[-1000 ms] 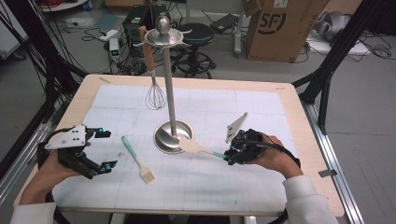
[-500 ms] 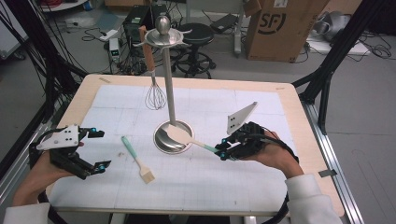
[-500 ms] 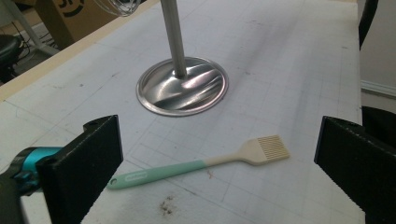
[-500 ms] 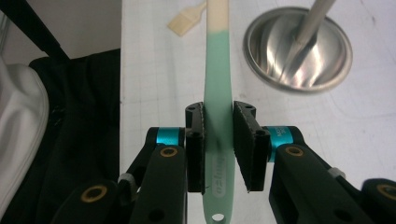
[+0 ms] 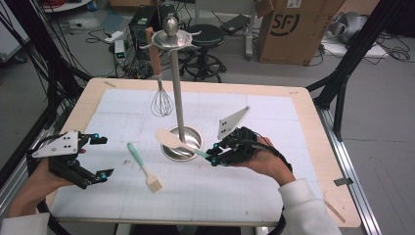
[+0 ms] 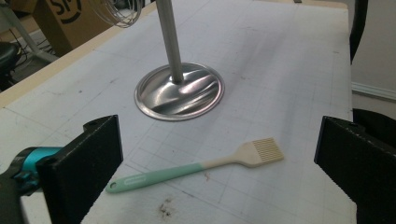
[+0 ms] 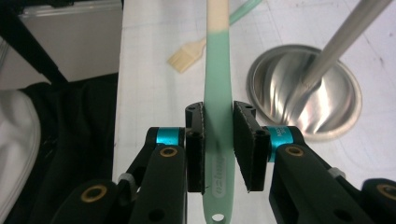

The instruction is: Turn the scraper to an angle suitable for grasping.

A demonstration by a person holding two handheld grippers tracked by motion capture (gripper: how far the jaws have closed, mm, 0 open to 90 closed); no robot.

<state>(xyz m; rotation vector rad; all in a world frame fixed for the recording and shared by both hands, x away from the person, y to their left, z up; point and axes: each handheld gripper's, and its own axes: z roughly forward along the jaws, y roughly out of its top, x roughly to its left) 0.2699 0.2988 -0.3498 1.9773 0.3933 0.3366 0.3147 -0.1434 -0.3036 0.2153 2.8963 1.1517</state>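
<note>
The spatula [image 5: 177, 143] is clamped in my right gripper [image 5: 213, 157] by its mint handle, lifted off the worktop [image 5: 274, 196] — its cream blade hangs over the rack base [image 5: 182, 143], near the middle of the worktop. Its long axis runs from my jaws toward the left edge and slightly up, blade leading, hole end behind the pads. To hang it well, I judge I must turn the hole end up toward the rack [image 5: 171, 39]'s hooks, slowly, clear of the pole. My left gripper [image 5: 102, 156] hovers wide open near the left edge, beside the pastry brush [image 6: 196, 168]. A whisk [image 5: 161, 100] hangs already.
</note>
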